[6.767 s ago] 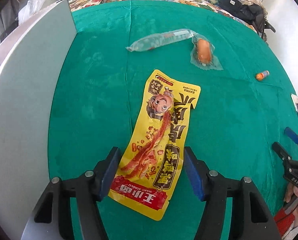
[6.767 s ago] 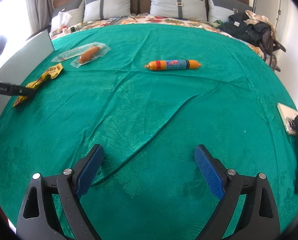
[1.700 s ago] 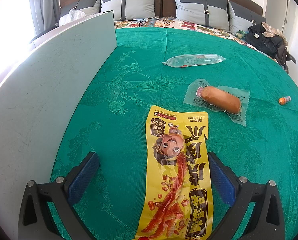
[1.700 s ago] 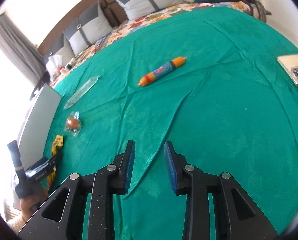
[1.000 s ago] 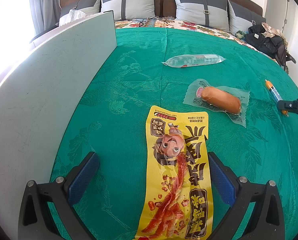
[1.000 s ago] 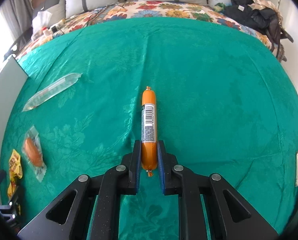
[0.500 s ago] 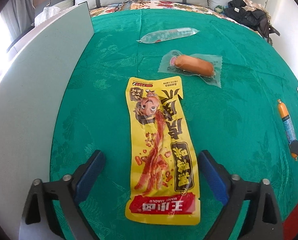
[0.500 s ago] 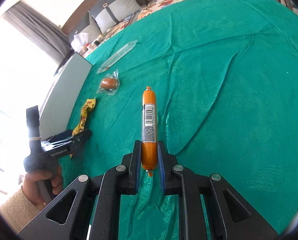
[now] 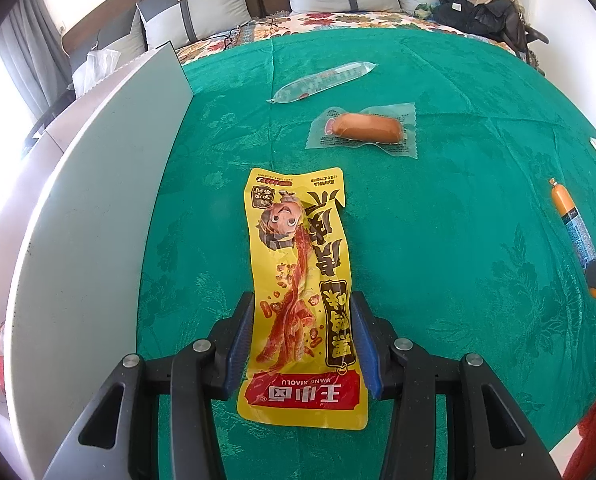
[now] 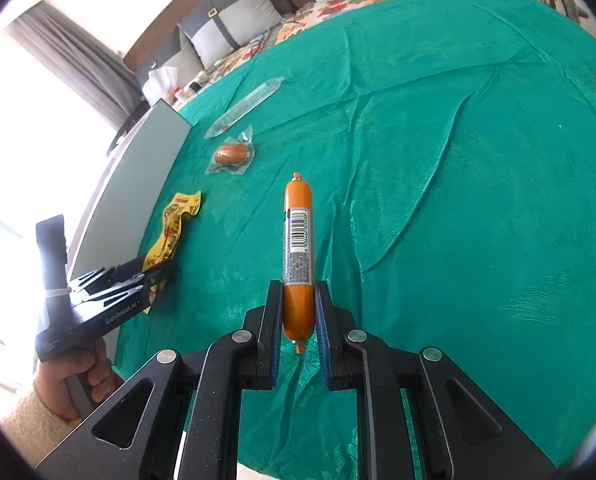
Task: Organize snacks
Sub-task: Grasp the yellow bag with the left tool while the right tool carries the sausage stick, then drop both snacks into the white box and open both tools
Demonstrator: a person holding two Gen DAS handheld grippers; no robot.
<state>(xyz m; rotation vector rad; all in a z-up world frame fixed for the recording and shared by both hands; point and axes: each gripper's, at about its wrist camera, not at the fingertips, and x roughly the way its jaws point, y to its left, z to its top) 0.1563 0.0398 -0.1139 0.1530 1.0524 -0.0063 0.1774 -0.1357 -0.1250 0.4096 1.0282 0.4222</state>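
Right gripper clamped on orange sausage stick near its tail, looks firm but slick so grip mid-body, left gripper jaws straddling limp yellow snack pouch flat on green cloth, closure unclear

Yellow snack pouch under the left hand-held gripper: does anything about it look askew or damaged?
No damage shows. The yellow snack pouch lies flat on the green cloth, slightly wrinkled and bowed along its length, its far end leaning a little left. The left hand-held gripper has a finger at each long edge.
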